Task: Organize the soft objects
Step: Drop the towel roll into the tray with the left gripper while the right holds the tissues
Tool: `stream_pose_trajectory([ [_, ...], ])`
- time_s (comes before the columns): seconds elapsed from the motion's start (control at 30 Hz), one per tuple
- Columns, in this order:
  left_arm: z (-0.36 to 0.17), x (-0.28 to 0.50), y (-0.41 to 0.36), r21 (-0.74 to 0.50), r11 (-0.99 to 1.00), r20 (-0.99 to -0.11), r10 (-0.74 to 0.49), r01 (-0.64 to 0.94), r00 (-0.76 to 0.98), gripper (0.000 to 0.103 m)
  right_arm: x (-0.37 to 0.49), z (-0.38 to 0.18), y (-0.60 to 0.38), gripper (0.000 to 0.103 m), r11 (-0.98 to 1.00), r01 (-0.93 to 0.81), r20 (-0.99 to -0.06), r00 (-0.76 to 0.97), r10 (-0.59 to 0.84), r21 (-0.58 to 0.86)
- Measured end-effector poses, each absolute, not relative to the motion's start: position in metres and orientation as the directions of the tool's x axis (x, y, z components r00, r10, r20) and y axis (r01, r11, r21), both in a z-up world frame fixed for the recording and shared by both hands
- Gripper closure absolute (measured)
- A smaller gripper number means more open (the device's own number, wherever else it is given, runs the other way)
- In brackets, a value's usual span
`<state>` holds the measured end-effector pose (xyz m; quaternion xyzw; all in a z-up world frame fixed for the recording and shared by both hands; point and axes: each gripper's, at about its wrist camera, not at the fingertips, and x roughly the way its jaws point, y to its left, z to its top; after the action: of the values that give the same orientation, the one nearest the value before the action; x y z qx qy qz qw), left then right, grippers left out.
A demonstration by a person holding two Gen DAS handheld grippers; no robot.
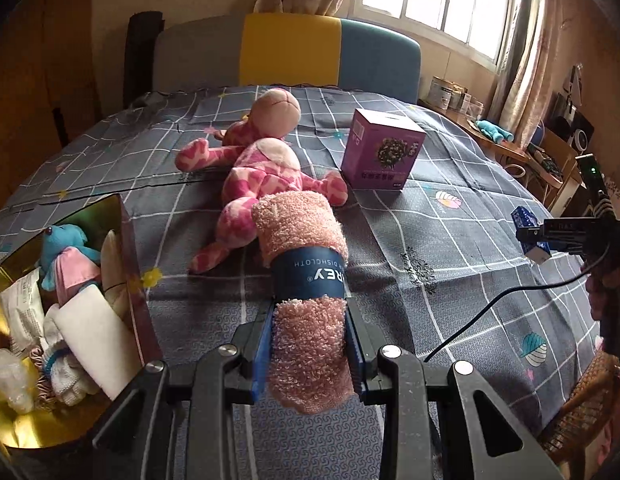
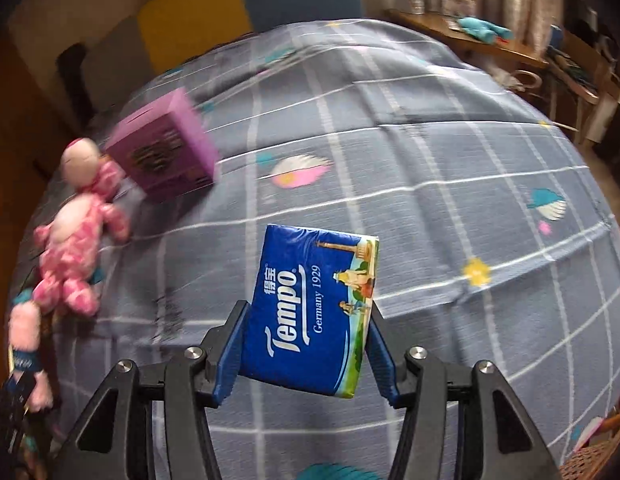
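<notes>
The left gripper [image 1: 310, 344] clamps a rolled cloth [image 1: 304, 280] and the right gripper [image 2: 306, 344] a tissue pack [image 2: 310, 312], both lifted off the bed [image 1: 449, 240], seemingly bound for the near-left box [image 1: 128, 240].

Count: 2 pink spotted plush toys [image 1: 266, 168], 1 purple cardboard box [image 1: 381, 154], 1 rolled pink terry dishcloth [image 1: 306, 276], 1 blue tissue pack [image 2: 310, 312], 1 gold-lined bin [image 1: 130, 280].

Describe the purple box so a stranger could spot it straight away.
Start at the bed with the grey checked sheet and look toward the yellow and blue headboard. The purple box stands upright on the sheet, just right of the pink spotted plush toy. It is the only hard, square-cornered thing there, with a dark flower picture on its front.
</notes>
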<state>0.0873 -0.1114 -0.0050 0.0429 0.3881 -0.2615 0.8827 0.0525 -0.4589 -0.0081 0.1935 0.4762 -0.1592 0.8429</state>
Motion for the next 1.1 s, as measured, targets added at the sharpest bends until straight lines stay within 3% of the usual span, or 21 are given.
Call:
stream_pose_trajectory([
  [0.23, 0.006, 0.091, -0.072, -0.105, 0.902, -0.691, -0.369, 0.418, 0.622, 0.07, 0.081, -0.037, -0.323, 0.047, 0.947, 0.184, -0.857, 0.495, 0.142, 0.264],
  [0.57, 0.011, 0.093, -0.005, -0.085, 0.953, -0.677, -0.269, 0.29, 0.685, 0.07, 0.082, -0.085, -0.247, 0.048, 0.989, 0.107, -0.896, 0.442, 0.044, 0.101],
  [1.1, 0.01, 0.083, 0.039, -0.082, 0.975, -0.672, -0.209, 0.208, 0.711, 0.07, 0.074, -0.094, -0.243, 0.047, 0.994, 0.093, -0.867, 0.499, 0.0, 0.054],
])
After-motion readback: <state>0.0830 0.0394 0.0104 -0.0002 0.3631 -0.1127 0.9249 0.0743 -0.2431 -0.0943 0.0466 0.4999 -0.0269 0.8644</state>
